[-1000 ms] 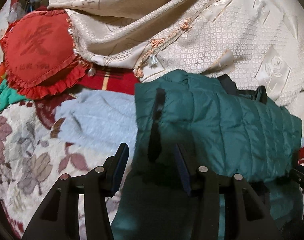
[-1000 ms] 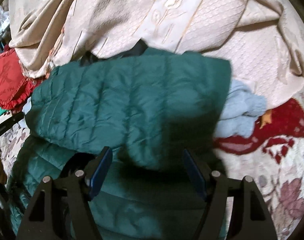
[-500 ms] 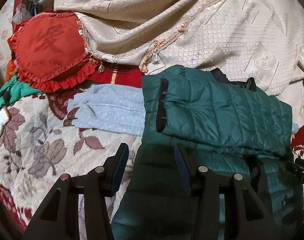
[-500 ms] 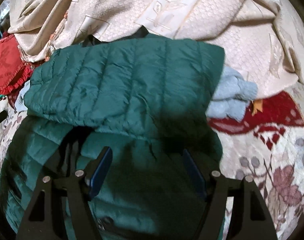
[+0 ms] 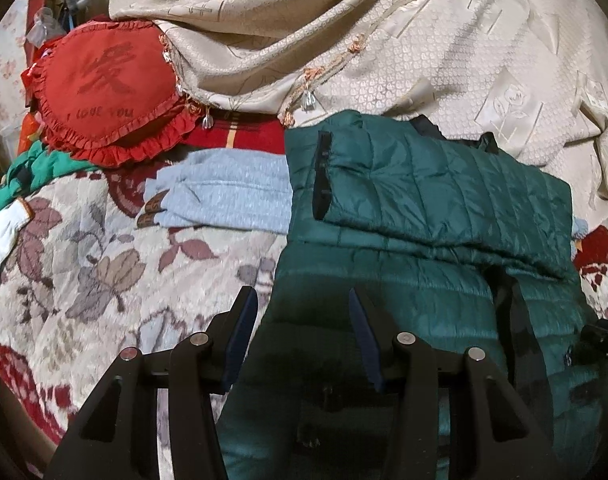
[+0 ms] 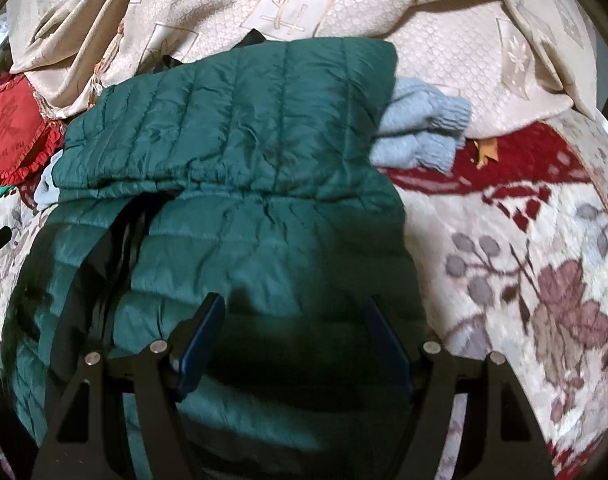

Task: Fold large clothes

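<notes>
A dark green quilted jacket (image 5: 424, 216) (image 6: 243, 128) lies on a floral bedspread, its far part folded back toward me over its body. A black-edged cuff or pocket strip shows on the fold's left end. My left gripper (image 5: 301, 312) hovers open over the jacket's near left edge, nothing between its blue pads. In the right wrist view my right gripper (image 6: 295, 320) stands open above the jacket's near right part, empty. A black zipper opening runs down the jacket's left side in that view.
A pale blue knit garment (image 5: 227, 196) (image 6: 420, 132) lies under the jacket's far end. A red heart cushion (image 5: 103, 88), a beige patterned cloth (image 5: 424, 40), a white glove (image 5: 1, 236) and a green cloth (image 5: 31, 168) lie around on the floral bedspread (image 6: 524, 280).
Both grippers have pulled back toward me, away from the folded part. More of the jacket's near body and the bedspread shows now. Jaws kept their width.
</notes>
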The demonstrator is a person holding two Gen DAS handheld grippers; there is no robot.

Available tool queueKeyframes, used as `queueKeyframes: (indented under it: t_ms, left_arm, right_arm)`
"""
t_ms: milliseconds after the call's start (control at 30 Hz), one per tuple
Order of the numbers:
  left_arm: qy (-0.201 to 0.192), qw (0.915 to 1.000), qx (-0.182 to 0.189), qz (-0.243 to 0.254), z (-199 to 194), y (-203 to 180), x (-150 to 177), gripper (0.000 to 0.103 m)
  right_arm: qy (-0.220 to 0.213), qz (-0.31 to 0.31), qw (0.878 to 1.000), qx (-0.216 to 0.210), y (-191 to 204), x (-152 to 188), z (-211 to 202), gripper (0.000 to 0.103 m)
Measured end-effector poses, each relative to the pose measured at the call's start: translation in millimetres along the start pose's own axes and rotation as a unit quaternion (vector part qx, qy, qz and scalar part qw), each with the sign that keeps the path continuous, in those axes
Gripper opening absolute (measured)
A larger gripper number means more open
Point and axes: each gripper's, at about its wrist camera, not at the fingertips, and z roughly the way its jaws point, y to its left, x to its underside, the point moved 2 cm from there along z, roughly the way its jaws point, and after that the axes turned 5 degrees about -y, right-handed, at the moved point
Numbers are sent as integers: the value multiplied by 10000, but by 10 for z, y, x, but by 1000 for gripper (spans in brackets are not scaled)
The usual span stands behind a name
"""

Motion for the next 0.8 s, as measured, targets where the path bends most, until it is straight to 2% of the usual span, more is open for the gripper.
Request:
queueKeyframes:
  t_ms: [200, 800]
  left_arm:
    - [90, 10000, 13, 20, -64, 7, 148, 30]
    - [264, 9994, 17, 200, -361, 128, 458, 30]
  right_arm:
    - [-5, 105, 9999, 25, -103, 173, -153, 76]
    - [156, -23, 9997, -167, 34, 565, -409, 77]
